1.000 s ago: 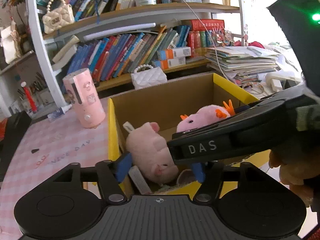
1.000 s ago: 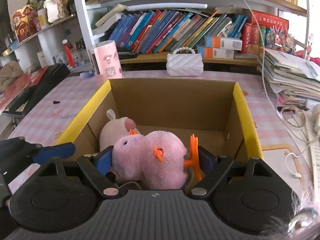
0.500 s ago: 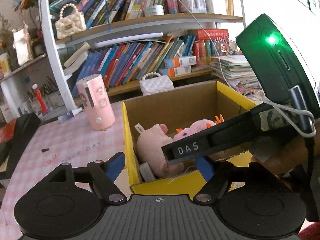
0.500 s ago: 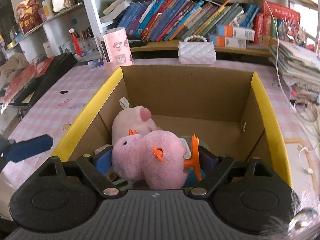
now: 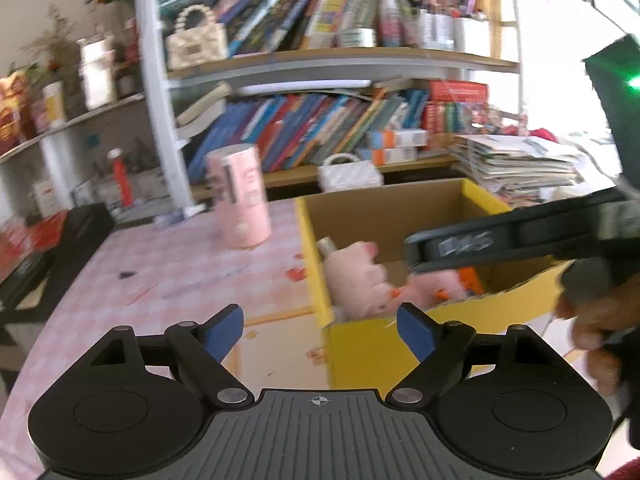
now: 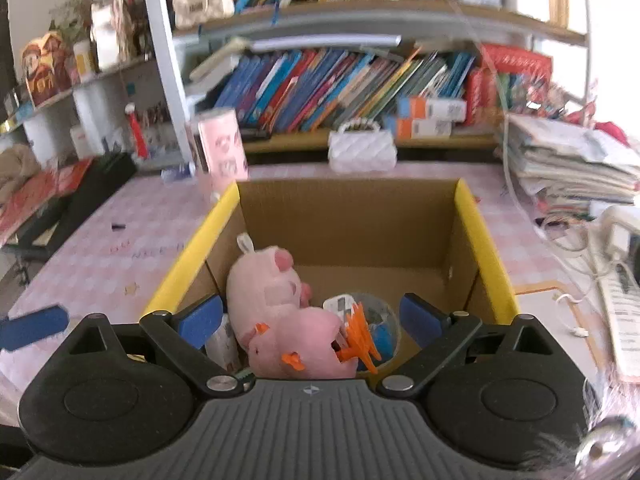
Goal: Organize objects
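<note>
A cardboard box with yellow flaps (image 6: 464,216) (image 5: 312,248) stands on the pink checked table. Inside lie a pale pink pig plush (image 6: 264,284) (image 5: 352,276) and a pink plush with orange frills (image 6: 308,344) (image 5: 436,284). My right gripper (image 6: 310,318) hangs over the box's near edge, its jaws opening, the frilled plush lying loose below them with both pads clear of it. My left gripper (image 5: 320,330) is outside the box, by its near left corner, jaws opening with nothing between them. The right gripper's black arm (image 5: 512,240) crosses the left wrist view.
A pink cylinder (image 5: 240,196) (image 6: 222,148) and a white quilted purse (image 6: 362,148) stand behind the box. Bookshelves fill the back. Stacked papers (image 6: 572,160) and cables lie right. A black case (image 5: 60,252) sits at the table's left edge. A hand (image 5: 592,320) holds the right gripper.
The right gripper let go of the frilled plush, which dropped into the box beside the pig. The left gripper drew back out of the box and opened wider.
</note>
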Tool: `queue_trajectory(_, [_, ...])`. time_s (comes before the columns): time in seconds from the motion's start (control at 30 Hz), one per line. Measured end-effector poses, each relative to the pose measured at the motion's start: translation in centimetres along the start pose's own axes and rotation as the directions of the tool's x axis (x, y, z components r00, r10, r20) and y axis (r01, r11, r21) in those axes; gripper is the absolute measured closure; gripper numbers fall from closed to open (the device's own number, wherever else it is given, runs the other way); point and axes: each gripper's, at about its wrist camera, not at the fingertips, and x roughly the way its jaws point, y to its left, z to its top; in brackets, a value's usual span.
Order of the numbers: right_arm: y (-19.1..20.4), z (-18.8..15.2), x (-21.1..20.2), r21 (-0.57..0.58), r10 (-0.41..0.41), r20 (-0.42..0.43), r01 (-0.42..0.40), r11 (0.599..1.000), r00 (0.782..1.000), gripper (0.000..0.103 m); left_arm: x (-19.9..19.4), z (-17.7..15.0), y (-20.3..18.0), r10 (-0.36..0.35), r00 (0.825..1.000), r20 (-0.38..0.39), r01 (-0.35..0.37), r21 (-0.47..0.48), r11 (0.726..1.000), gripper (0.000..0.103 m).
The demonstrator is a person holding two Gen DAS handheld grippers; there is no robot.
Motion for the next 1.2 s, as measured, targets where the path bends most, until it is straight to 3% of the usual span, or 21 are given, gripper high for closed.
queue_trajectory(0.23, [2.8,-1.8,-4.0,0.024,-0.059,0.070,0.057,0.998,0.996,0.003,-3.2,-1.9,3.8,0.101,0.995,-0.017,-0.102,-0.075,0.992,0.008])
queue_trajectory(0.67, [9.7,-8.5,-8.7,-0.016,-0.105,-0.012,0.105,0.994,0.994,0.001,-8.2,-6.9,7.9,0.141,0.983,-0.117,-0.156,-0.125,0.980,0.006])
queue_trajectory(1.2, [13.3,-12.2,-11.6,-0.070,-0.179,-0.023,0.177,0.982,0.984,0.000,-11.3,-9.2,8.8,0.211,0.969,-0.125,-0.227,-0.132,0.965,0.005])
